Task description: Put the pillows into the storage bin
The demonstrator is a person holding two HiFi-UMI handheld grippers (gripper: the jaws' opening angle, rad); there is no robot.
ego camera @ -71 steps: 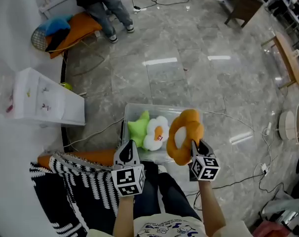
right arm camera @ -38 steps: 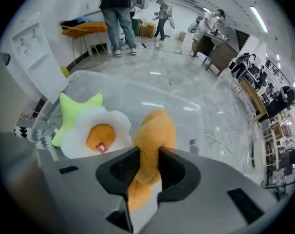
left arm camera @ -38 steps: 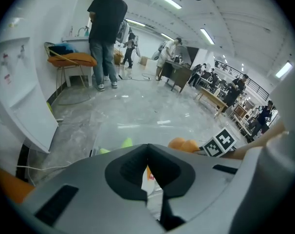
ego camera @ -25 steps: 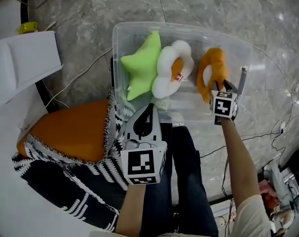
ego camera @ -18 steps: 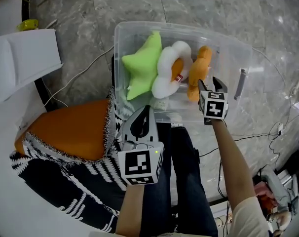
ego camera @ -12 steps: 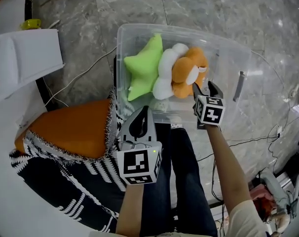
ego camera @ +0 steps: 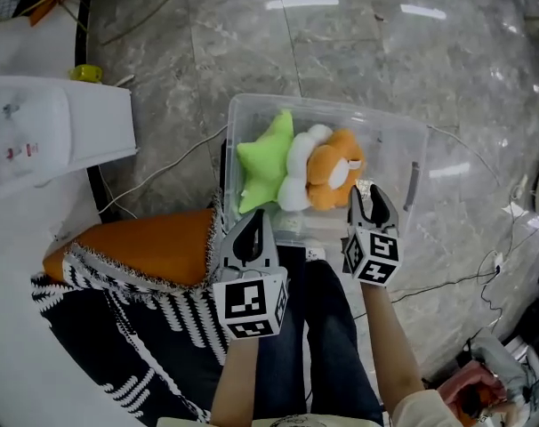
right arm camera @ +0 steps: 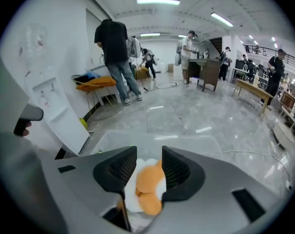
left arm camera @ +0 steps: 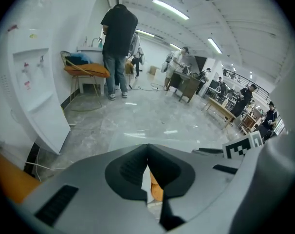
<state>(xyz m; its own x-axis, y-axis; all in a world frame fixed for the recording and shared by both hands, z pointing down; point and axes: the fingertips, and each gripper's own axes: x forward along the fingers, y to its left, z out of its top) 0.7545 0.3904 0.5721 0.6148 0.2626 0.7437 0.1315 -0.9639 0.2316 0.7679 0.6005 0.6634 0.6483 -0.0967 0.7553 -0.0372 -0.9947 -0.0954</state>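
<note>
- Clear bin (ego camera: 341,105) on floor (ego camera: 252,43) holds green pillow (ego camera: 262,163), white pillow (ego camera: 296,163) and orange pillow (ego camera: 333,169), touching side by side.
- Right tool (ego camera: 367,199) above bin's near edge: jaws narrowly apart, just been closing, gripping nothing.
- Left tool (ego camera: 252,227): jaws together, empty.

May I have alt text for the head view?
A clear storage bin holds a green pillow, a white pillow and an orange pillow. Near it, the left gripper is shut; the right gripper, jaws just closing, holds nothing.
</note>
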